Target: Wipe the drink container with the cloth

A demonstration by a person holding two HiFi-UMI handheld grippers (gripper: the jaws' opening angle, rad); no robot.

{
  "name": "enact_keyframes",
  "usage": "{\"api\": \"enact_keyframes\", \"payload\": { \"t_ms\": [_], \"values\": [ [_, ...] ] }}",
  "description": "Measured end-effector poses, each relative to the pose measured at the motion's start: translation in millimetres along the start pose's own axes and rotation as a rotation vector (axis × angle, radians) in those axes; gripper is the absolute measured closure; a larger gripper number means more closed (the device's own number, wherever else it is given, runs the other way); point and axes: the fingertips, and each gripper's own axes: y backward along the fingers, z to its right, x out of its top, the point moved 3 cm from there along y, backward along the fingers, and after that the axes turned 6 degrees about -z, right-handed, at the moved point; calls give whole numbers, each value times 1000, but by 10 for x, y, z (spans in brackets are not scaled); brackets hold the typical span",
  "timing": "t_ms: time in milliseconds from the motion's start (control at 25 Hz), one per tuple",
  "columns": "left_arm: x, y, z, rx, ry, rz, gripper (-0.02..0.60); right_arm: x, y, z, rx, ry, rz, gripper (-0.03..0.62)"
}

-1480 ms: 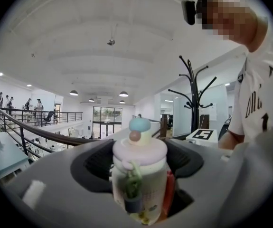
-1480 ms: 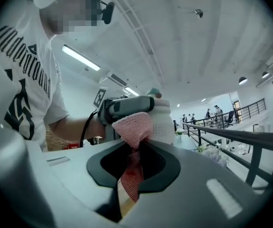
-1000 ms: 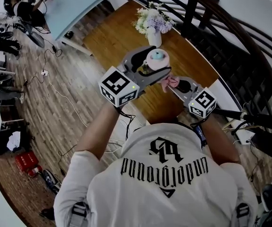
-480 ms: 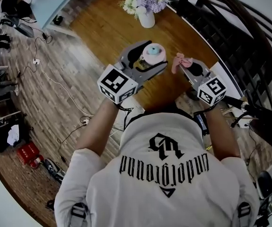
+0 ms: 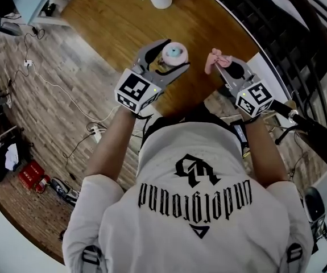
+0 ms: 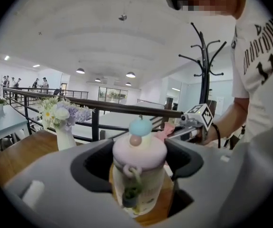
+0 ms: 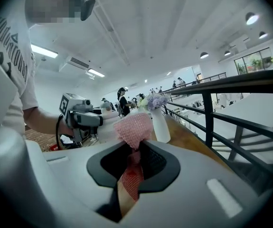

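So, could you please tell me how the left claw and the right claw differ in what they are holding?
The left claw is shut on an upright, pink-lidded drink bottle; the right claw is shut on a soft pink cloth bunched above it. The left claw's jaws stand wide round the bottle; the right claw's pinch almost together. Both are loaded, with cloth and bottle apart.
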Motion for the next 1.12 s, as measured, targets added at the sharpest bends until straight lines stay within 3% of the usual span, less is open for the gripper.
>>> {"api": "enact_keyframes", "payload": {
  "t_ms": [200, 680, 1120],
  "values": [
    [-394, -197, 20, 28, -60, -83, 198, -150, -61, 64, -12, -17, -26, 549],
    [-1268, -357, -191, 70, -39, -208, 199, -465, -412, 32, -24, -28, -110, 549],
    [-1313, -384, -207, 63, -16, -188, 212, -513, -481, -21, 0, -43, -146, 549]
  ]
}}
